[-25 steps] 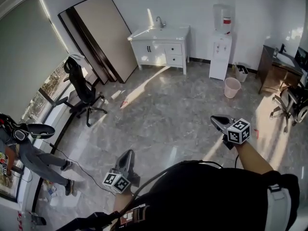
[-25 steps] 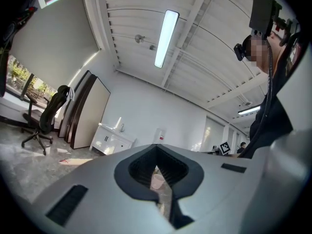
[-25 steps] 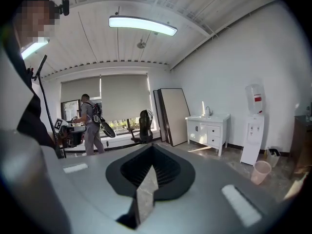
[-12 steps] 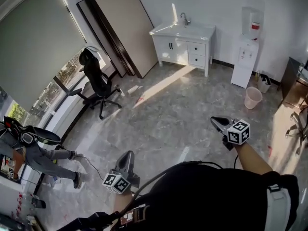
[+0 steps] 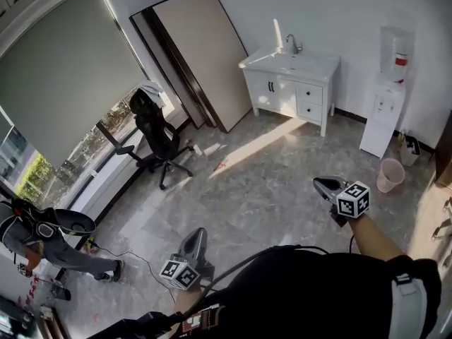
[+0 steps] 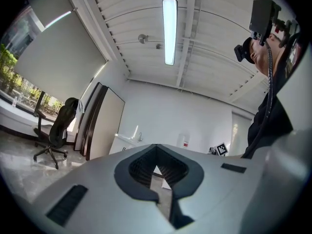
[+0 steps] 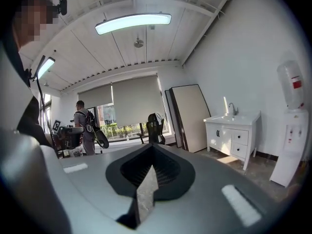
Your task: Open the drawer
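Approach stage; drawer not reached.
- Sink cabinet (image 5: 281, 94) stands against far wall.
- 2 drawers (image 5: 311, 94) in cabinet's right half, both closed.
- Left gripper (image 5: 197, 234) and right gripper (image 5: 323, 183) well apart from cabinet; jaws pressed together, nothing between.
- Judgement: square up to cabinet front, spread jaws before drawer front, pull straight out.

The room is being lit brightly by daylight from the window (image 5: 74, 157), and a hard sun patch is being thrown across the floor (image 5: 263, 141). The ceiling lamp (image 6: 169, 30) is being blown out to glare. Straight lines are being bent towards the edges, and both gripper views are being ringed in black.
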A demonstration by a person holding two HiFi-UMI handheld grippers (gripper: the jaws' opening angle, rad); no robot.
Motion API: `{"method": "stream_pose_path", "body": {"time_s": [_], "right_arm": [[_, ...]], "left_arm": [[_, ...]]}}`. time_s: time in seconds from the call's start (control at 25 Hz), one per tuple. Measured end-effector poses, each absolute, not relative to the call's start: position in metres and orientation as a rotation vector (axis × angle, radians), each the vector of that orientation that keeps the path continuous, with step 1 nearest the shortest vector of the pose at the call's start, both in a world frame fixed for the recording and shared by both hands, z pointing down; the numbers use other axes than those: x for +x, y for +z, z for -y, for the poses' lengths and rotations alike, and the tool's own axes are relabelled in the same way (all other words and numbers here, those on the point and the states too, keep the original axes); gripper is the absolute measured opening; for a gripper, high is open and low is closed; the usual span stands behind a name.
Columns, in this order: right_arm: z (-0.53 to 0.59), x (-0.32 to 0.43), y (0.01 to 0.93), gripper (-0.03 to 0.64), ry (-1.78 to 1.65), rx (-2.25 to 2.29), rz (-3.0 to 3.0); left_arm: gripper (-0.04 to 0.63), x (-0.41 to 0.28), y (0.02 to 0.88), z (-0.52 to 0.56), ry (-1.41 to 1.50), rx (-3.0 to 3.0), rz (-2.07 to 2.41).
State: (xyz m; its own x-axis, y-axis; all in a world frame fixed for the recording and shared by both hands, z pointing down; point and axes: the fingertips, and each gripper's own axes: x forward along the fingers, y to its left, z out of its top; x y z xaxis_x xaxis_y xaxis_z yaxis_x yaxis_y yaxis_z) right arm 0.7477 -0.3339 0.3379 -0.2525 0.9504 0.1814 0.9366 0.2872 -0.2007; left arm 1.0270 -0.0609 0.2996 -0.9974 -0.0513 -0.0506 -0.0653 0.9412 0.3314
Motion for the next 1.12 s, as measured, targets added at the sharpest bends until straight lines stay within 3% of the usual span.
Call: {"method": "stream_pose_path", "body": {"time_s": [0.56,1.12], "right_arm": [[0.339,0.635,0.383,-0.002,0.116,-1.589,2.295],[0.149,0.593,0.326,-0.002,0.051,-1.511,2.459]], "left_arm": [[-0.009,0.891,0.325,0.047,0.577,-0.212,-3.079],[-0.009,0.812,0.3,-0.169,0.543,-0.427,-3.023]]}}
